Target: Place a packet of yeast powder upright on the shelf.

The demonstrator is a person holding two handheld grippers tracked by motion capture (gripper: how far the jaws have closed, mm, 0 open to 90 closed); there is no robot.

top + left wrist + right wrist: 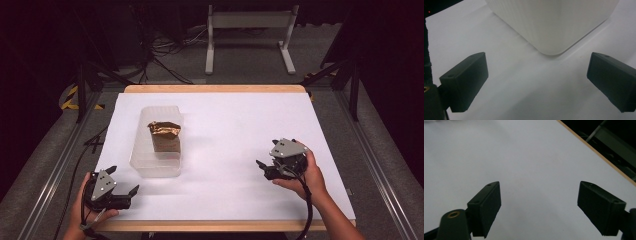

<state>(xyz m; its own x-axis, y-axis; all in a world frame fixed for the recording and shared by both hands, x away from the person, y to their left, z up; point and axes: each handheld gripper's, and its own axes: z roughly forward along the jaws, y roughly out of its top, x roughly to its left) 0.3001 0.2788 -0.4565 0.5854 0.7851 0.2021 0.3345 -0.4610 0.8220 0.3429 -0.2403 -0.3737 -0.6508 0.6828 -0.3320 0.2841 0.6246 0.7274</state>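
Lab or recording studio, by the look. White-covered table (225, 150) with wooden edge, ringed by black curtains (room beyond dark), metal floor rails (55, 170), loose cables (170, 47), white equipment stand (250, 30) behind.

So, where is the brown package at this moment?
In the high view the brown package sits inside the clear plastic container on the table's left half, beyond the left gripper.

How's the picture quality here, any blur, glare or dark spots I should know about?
High view: the white table top is brightly lit, its surroundings nearly black. Left gripper view: the translucent container is washed out and soft. Right gripper view: the sheet looks dim grey, the black fingers slightly blurred.
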